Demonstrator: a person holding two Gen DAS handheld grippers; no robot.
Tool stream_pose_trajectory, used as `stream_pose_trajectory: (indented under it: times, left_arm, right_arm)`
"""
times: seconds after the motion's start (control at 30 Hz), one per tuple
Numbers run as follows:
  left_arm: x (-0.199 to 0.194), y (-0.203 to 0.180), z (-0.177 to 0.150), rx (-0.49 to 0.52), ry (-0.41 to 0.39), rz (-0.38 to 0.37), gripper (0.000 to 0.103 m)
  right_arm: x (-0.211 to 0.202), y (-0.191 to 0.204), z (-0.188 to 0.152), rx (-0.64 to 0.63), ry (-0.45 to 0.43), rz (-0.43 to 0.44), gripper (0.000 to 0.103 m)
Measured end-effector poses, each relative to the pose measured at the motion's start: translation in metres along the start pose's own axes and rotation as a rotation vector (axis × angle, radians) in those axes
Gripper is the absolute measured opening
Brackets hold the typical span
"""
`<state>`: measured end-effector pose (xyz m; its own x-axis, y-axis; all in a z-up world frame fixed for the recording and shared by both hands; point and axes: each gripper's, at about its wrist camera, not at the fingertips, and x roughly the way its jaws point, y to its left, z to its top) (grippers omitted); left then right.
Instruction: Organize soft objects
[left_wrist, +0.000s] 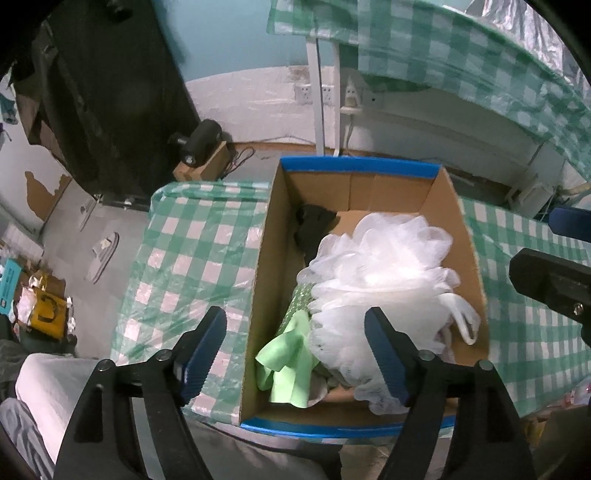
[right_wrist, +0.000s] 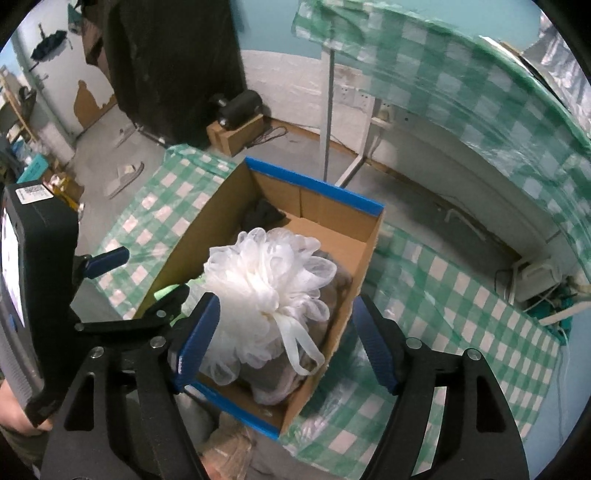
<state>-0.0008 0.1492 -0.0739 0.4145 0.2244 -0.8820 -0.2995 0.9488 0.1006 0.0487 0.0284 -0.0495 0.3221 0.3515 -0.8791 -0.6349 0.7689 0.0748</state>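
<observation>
A cardboard box (left_wrist: 258, 280) with blue-taped rims stands on the green checked table. In it lie a white mesh bath puff (left_wrist: 384, 269), a light green cloth (left_wrist: 288, 365) and a black soft item (left_wrist: 310, 225). My left gripper (left_wrist: 295, 354) is open and empty above the box's near end. In the right wrist view the same box (right_wrist: 365, 254) holds the puff (right_wrist: 269, 280) with its loop, the black item (right_wrist: 262, 216) behind it. My right gripper (right_wrist: 284, 339) is open and empty over the box's near right corner. The left gripper's body (right_wrist: 44, 295) shows at the left.
The checked tablecloth (left_wrist: 192, 258) covers the table around the box. Another checked-cloth table (right_wrist: 461, 74) stands behind. On the floor are slippers (left_wrist: 103, 254), a dark cabinet (left_wrist: 110, 92), a small box with a black device (right_wrist: 236, 125) and clutter at the far left.
</observation>
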Motion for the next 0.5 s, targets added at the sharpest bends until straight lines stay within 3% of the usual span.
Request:
stream_pose_trajectory:
  times: [0.33, 0.5]
  left_arm:
    - [-0.027, -0.007, 0.000, -0.006, -0.048, -0.045, 0.082]
    - [-0.041, -0.016, 0.000, 0.005, -0.078, -0.061, 0.087]
  right_arm:
    - [-0.035, -0.017, -0.012, 0.055, -0.063, -0.002, 0.079]
    - [-0.052, -0.026, -0.022, 0.061, -0.100, -0.047, 0.079]
